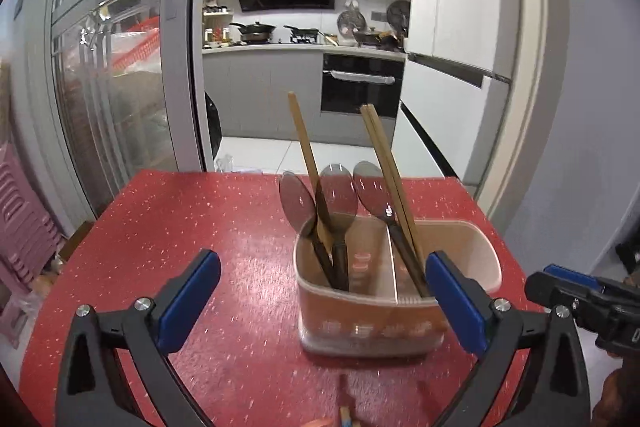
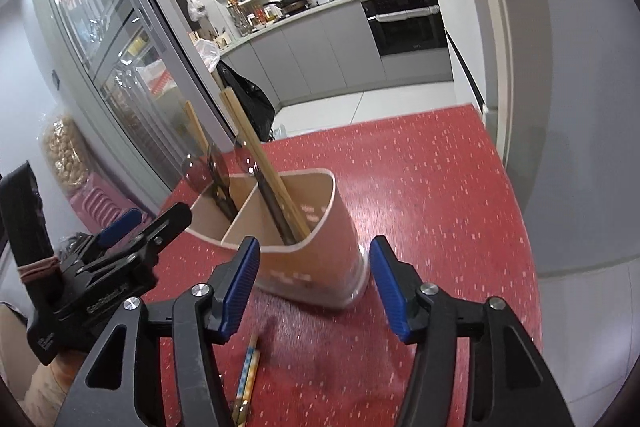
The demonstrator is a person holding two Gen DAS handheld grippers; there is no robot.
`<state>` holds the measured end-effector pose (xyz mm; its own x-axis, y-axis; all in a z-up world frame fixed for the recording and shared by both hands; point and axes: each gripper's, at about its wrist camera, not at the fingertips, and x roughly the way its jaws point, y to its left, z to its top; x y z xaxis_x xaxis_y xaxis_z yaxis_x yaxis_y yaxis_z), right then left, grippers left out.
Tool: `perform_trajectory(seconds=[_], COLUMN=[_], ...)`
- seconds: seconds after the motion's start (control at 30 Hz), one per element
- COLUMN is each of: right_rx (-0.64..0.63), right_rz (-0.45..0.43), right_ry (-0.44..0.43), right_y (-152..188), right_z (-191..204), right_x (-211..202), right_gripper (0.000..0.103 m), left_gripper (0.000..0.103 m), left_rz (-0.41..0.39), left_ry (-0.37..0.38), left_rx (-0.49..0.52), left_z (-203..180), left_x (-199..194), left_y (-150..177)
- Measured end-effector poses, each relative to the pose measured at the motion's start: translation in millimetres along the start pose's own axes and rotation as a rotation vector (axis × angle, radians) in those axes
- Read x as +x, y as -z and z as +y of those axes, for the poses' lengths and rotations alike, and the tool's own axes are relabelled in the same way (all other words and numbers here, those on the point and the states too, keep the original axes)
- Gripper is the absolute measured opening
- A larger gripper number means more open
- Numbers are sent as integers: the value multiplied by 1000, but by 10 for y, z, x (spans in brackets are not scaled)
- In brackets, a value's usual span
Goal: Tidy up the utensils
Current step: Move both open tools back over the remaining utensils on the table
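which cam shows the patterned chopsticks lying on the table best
The right wrist view: the blue-and-yellow patterned chopsticks lie in plain sight on the red speckled table. The left wrist view catches only their blurred tips at the bottom edge.

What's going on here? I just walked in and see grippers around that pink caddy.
A person is sorting utensils with two tools. The pink divided holder on the red table already has spoons and wooden chopsticks standing in it. The left hand-held gripper and right hand-held gripper are both open and empty. A patterned pair of chopsticks lies on the table.
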<state>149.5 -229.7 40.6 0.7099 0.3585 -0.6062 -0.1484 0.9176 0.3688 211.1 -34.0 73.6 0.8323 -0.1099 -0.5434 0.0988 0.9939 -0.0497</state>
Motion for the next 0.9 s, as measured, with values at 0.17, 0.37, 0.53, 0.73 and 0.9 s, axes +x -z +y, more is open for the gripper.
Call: perform_trajectory(seconds=[0.17, 0.37, 0.53, 0.73, 0.9], right_rx=[34, 66, 70, 14, -1], right_rz=[24, 75, 111, 201, 260], right_ry=[-25, -46, -42, 2, 28], right_y=[156, 361, 534, 767, 997], right_z=[14, 51, 110, 253, 310], right_x=[-76, -83, -91, -45, -5], right_gripper=[85, 103, 103, 103, 103], left_gripper=[103, 103, 103, 103, 103], left_rz=[26, 78, 102, 165, 270], left_ry=[-30, -46, -63, -67, -55], left_rx=[35, 34, 51, 61, 50], left_z=[46, 171, 240, 381, 564], left_x=[-156, -336, -455, -520, -497], left_y=[164, 411, 605, 896, 1241])
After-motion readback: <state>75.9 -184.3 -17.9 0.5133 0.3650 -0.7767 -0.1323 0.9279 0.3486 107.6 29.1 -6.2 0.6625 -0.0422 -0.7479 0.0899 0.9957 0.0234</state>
